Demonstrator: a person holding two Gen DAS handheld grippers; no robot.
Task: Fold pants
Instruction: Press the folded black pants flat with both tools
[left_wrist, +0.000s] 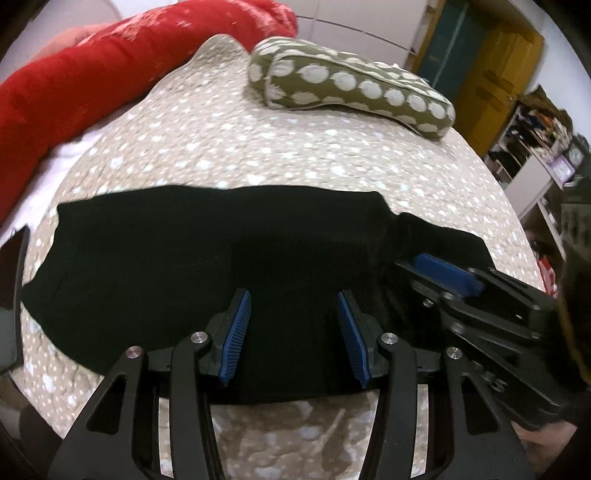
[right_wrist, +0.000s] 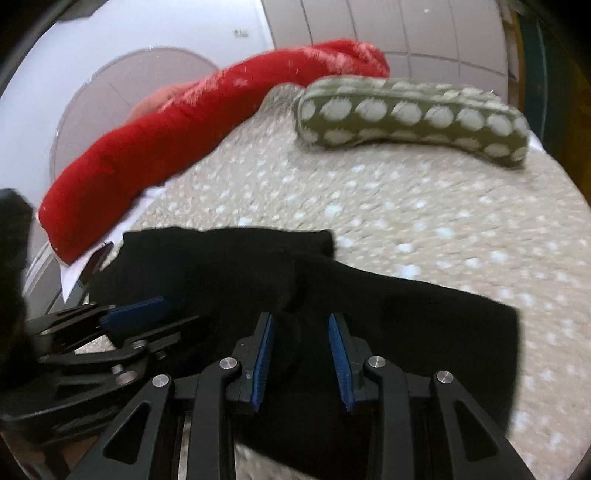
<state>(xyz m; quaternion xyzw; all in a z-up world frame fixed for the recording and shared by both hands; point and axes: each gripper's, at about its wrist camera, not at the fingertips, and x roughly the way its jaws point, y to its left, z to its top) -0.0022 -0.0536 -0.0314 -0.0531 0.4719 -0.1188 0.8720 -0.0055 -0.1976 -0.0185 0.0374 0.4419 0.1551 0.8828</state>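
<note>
left hand-held gripper (left_wrist: 294, 334): hovering released over near edge of black knit pants (left_wrist: 184, 266)
right hand-held gripper (right_wrist: 301, 360): also released, over same pants
pants: lying flat on dotted beige quilted bed (left_wrist: 258, 147)
step: likely mid-fold; next needs edge grasp

Black gripper (left_wrist: 293, 334), ribbed blue pads (left_wrist: 236, 332)

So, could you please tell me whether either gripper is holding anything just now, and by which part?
Nothing is held: the left gripper and right gripper are open over the black fabric pants.
</note>
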